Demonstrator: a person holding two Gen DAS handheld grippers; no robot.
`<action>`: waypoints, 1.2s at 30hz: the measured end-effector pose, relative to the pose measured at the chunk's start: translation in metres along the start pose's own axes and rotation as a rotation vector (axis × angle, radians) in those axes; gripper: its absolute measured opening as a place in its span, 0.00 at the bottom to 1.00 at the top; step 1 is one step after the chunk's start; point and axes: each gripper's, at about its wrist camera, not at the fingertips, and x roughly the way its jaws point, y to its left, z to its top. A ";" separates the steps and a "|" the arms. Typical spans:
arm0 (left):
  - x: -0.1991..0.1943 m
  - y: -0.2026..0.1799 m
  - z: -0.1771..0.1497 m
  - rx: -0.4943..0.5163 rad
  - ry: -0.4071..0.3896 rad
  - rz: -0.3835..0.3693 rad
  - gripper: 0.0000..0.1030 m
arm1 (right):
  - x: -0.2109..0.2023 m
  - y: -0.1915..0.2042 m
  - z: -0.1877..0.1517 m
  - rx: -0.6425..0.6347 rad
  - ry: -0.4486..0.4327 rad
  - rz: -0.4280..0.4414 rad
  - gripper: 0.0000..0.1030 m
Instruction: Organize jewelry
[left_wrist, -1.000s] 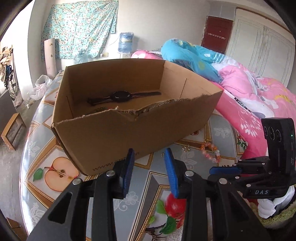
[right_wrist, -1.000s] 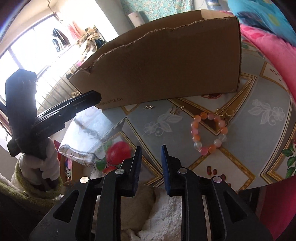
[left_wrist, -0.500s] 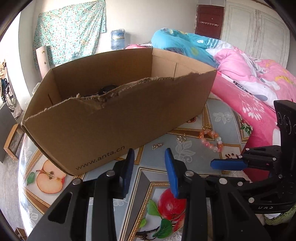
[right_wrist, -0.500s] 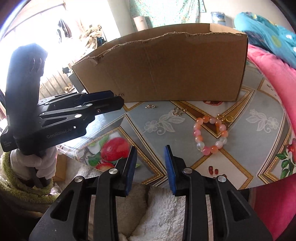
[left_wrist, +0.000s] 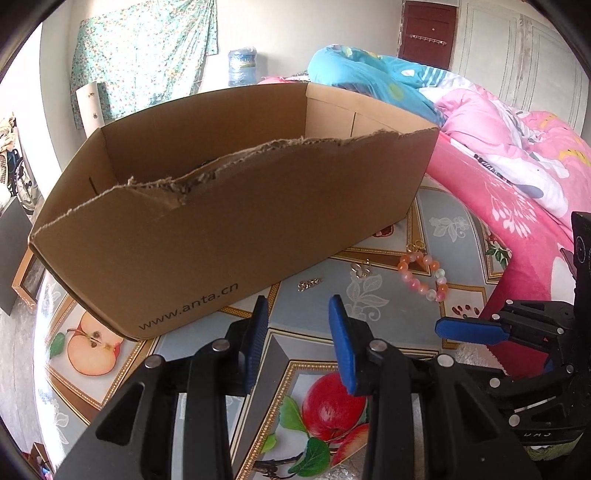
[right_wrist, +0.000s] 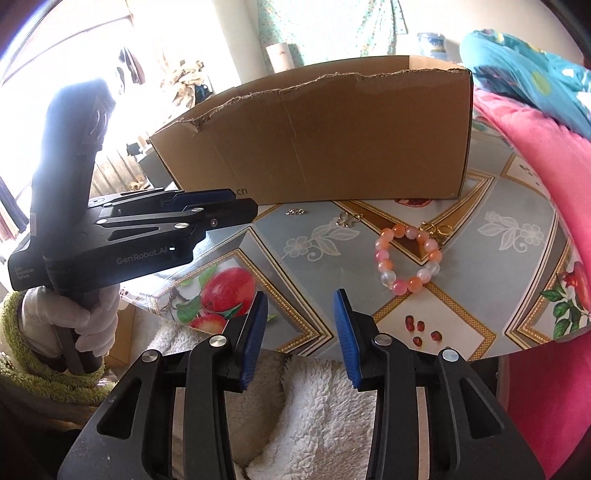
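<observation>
Right claw (right_wrist: 298, 325), its blue pads partly apart and nothing between them, has just been widening; it hangs over the near edge of the surface (right_wrist: 480, 240), aimed toward the bead bracelet (right_wrist: 408, 256). Left claw (left_wrist: 298, 332), also partly apart and empty, hovers in front of the cardboard box (left_wrist: 240, 221), which stands on the same patterned surface with its torn front wall facing the cameras. The bracelet lies flat to the right of the box, apart from it, with two small gold rings (right_wrist: 437, 229) at its far edge. Nearer the box lie a gold butterfly-shaped piece (right_wrist: 347, 219) and a short bit of chain (right_wrist: 296, 212), each separate. Judged from its look, the bracelet is light, its beads hard and smooth, the loop limp, so it would sag and could slip; pinching across one side of the loop, pads over two or three beads, seems the surest hold. The smaller gold pieces are thin and flat against the surface, and probably harder to pinch.
</observation>
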 end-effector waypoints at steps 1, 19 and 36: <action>0.001 -0.001 0.000 -0.005 0.004 0.005 0.32 | 0.000 0.000 -0.001 -0.002 -0.003 0.006 0.35; 0.006 -0.046 0.018 0.075 -0.005 -0.077 0.32 | -0.036 -0.059 -0.016 0.079 -0.139 -0.068 0.45; 0.026 -0.113 0.024 0.324 0.021 -0.295 0.32 | -0.040 -0.086 0.001 0.172 -0.163 -0.316 0.16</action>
